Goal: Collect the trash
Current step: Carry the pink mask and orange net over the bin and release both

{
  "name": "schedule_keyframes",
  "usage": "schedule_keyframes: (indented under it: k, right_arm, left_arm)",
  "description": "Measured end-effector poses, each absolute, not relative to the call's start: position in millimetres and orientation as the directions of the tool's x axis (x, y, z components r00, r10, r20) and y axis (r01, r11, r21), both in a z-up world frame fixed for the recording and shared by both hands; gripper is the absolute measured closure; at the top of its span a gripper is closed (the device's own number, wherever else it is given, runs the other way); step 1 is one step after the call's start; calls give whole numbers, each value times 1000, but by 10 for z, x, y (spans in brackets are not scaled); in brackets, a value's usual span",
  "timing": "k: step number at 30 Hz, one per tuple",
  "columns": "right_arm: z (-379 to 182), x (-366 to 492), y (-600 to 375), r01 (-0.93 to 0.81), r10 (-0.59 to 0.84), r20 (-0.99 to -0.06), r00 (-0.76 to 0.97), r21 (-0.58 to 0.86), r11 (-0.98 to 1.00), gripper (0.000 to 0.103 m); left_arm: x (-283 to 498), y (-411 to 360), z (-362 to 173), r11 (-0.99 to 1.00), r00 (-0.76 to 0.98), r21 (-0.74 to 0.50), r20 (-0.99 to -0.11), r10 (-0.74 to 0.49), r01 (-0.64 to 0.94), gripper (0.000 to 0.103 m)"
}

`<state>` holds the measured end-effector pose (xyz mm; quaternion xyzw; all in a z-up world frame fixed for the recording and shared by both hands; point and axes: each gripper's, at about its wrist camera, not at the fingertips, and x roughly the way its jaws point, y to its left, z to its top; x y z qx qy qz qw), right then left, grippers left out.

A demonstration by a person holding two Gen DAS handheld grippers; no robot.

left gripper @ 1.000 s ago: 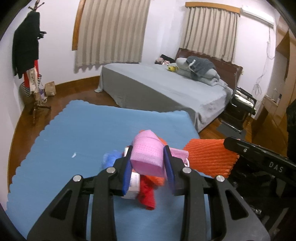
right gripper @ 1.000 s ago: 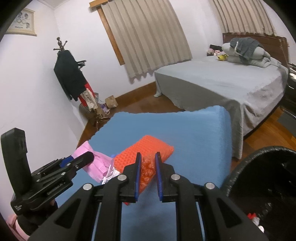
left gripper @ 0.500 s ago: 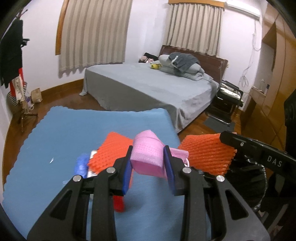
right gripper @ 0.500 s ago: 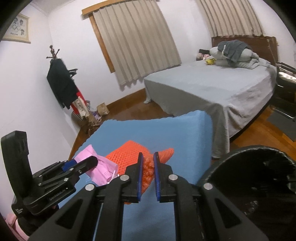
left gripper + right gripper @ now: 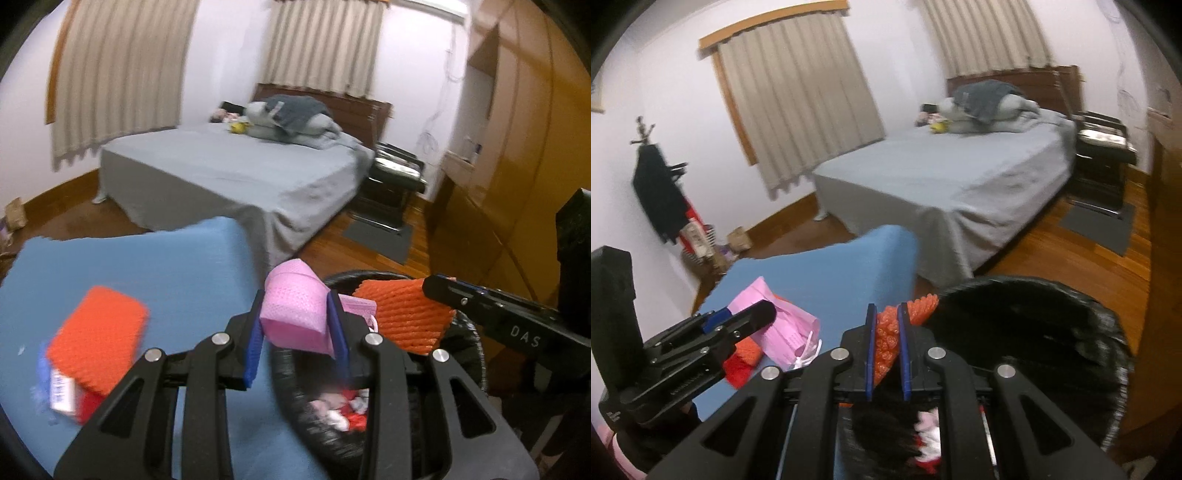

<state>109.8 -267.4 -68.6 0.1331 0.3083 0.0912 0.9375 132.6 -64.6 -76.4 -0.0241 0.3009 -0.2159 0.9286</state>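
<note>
Showing only leftward: a second orange mesh pad point(image 5: 98, 339) on blue mat point(image 5: 155, 266).

A grey-sheeted bed point(image 5: 236, 177) stood on the wooden floor point(image 5: 1067, 243); beige curtains point(image 5: 122, 74) hung on the white wall behind it, a coat rack point(image 5: 657, 192) to its left.
</note>
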Motion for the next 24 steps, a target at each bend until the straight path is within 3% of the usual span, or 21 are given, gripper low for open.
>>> schedule_keyframes:
  k: [7, 9, 12, 16, 22, 24]
  right_arm:
    - [-895, 1016, -3168, 36, 153, -601, 784, 290, 956, 87]
    - [-938, 983, -3275, 62, 132, -608, 783, 288, 956, 82]
    - [-973, 939, -3387, 84, 115, -612, 783, 286, 955, 76]
    - [-964, 925, -3383, 93, 98, -610, 786, 274, 957, 55]
    - [-909, 915, -3232, 98, 80, -595, 799, 261, 960, 13]
    - [-888, 914, -3179, 94, 74, -584, 808, 252, 963, 6]
  left_arm:
    - [1395, -1245, -978, 846, 646, -180, -572, -505, 502, 59]
    - [1405, -1332, -1037, 840, 635, -178, -580, -510, 512, 50]
    - [1414, -1390, -1084, 839, 628, -180, -587, -511, 514, 47]
    - [1409, -1286, -1072, 854, 649, -174, -582, -490, 490, 40]
    - [1376, -955, -989, 898, 710, -152, -563, -422, 413, 20]
    - [1369, -798, -958, 911, 727, -145, -560, -397, 385, 19]
